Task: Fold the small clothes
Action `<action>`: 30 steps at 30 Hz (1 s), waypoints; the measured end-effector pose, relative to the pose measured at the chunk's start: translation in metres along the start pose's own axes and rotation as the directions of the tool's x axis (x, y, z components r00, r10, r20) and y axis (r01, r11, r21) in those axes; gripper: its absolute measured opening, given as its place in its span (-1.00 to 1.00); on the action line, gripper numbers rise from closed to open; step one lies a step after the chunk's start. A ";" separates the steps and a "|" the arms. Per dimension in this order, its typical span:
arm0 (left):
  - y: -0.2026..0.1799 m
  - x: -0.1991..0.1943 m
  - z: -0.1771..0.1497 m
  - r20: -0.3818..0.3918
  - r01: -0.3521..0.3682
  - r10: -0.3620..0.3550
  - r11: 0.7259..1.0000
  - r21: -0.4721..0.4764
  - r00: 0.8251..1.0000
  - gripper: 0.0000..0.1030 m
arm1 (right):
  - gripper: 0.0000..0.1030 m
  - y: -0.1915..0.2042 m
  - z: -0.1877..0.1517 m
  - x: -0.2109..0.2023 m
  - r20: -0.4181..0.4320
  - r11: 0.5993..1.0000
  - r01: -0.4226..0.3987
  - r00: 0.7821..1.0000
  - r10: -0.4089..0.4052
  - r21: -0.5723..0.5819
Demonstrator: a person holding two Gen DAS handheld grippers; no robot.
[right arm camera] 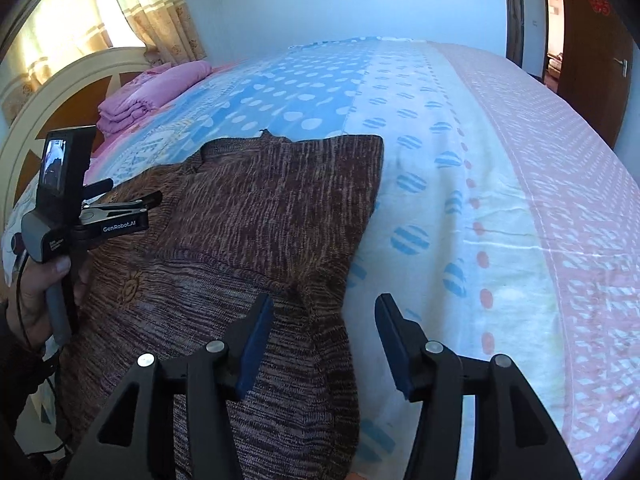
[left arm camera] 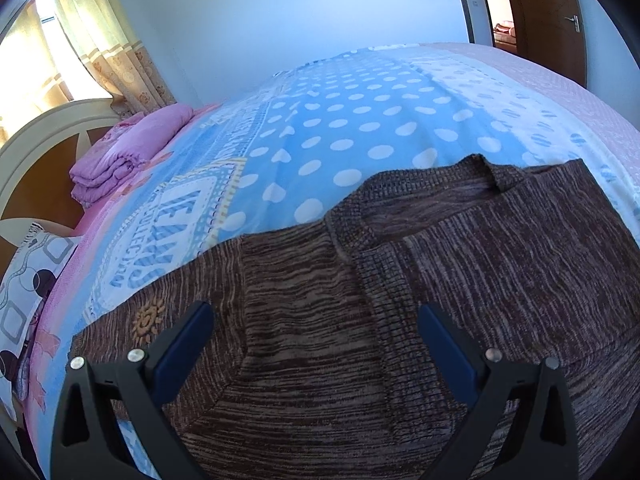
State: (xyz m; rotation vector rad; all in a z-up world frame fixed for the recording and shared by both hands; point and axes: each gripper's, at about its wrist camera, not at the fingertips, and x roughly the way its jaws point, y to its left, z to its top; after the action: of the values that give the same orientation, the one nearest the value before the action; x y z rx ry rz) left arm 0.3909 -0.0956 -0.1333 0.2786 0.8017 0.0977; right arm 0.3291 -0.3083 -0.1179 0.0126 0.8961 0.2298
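A brown knit sweater point(left arm camera: 400, 280) lies flat on the bed with its neckline towards the far side and a small sun motif near its left edge. My left gripper point(left arm camera: 315, 312) hovers over the sweater's left half, jaws wide open and nothing between the pads. In the right wrist view the sweater point(right arm camera: 260, 208) has a sleeve folded across its body. My right gripper point(right arm camera: 324, 305) stands open at the sweater's right edge; a ridge of fabric lies between the jaws beside the left pad, unpinched. A hand point(right arm camera: 36, 292) holds the left gripper point(right arm camera: 134, 192) over the sweater's left side.
The bed cover point(right arm camera: 460, 160) is blue with white dots, then white and pink towards the right. A folded pink blanket point(left arm camera: 132, 148) sits by the cream headboard point(left arm camera: 48, 132), with a patterned pillow point(left arm camera: 28, 280) below it. An open wooden door point(right arm camera: 592, 60) stands at the far right.
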 end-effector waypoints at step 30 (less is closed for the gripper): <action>-0.008 0.024 -0.010 -0.030 0.023 -0.025 0.999 -0.047 0.999 1.00 | -0.93 -0.028 0.096 0.103 -0.048 0.987 0.135 0.990 -0.131 0.084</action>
State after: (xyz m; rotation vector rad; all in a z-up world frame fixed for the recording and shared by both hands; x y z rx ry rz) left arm 0.4002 -0.0971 -0.1584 0.2238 0.8316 0.0980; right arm 0.4712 -0.3065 -0.1404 0.0290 0.9450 0.0666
